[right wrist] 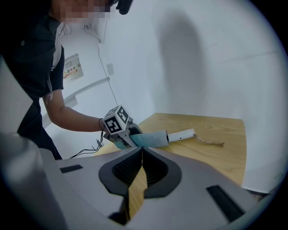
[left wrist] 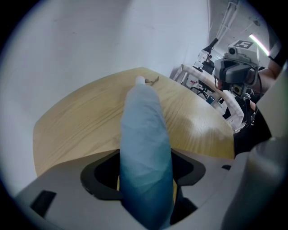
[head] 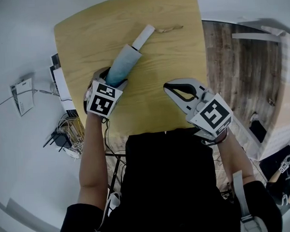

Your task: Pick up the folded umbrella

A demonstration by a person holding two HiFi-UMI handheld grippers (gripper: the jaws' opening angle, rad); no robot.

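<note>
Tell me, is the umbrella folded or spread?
Folded. The umbrella is a narrow, tightly wrapped blue roll on the table, with its white handle sticking out.

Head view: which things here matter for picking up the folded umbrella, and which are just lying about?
In the job:
- folded umbrella, lying on the table
- left gripper, fingers open on either side of it

Not in play:
- right gripper, shut and empty, over the table
- cable tangle on the floor
- paper sheet on the floor

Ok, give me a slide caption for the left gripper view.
Open left gripper straddling the folded blue umbrella, which lies on a wooden table.
</note>
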